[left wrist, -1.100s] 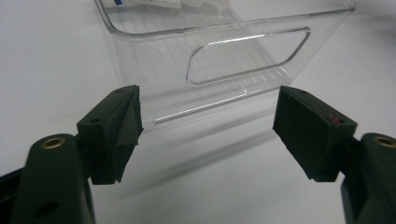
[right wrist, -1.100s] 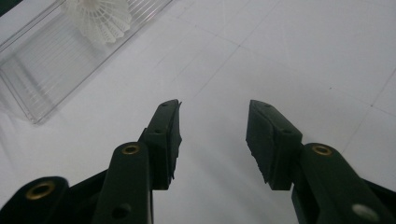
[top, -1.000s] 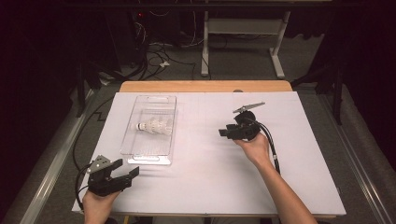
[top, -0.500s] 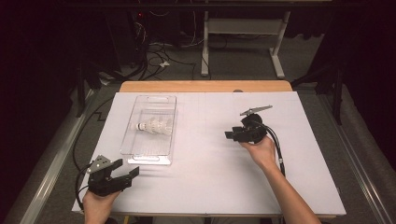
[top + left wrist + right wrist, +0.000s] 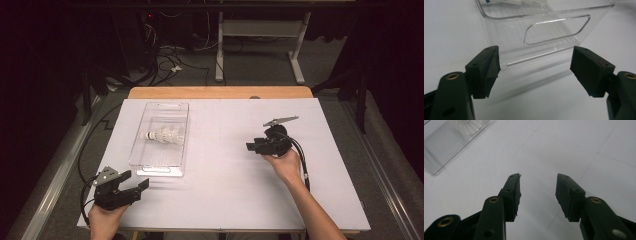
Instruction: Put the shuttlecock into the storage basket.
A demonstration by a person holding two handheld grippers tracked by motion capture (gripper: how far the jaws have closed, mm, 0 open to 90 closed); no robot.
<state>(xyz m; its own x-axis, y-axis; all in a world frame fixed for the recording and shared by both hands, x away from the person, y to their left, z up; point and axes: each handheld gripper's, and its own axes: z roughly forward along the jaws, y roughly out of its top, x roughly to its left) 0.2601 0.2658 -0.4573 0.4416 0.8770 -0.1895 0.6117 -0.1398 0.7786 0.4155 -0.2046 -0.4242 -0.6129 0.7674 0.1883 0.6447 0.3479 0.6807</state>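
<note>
Nothing is held: the left claw is spread wide before the clear tray, the right claw half-parted over bare tabletop. The shuttlecock lies inside the tray; any grasping seems left undone.

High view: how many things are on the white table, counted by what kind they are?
Clear plastic bins: 1
Shuttlecocks, lying inside the bin: 1
Black grippers, left gripper and right gripper, each in a hand: 2
Total: 4

floor: grey carpet | cables | white desk frame | dark room
</note>
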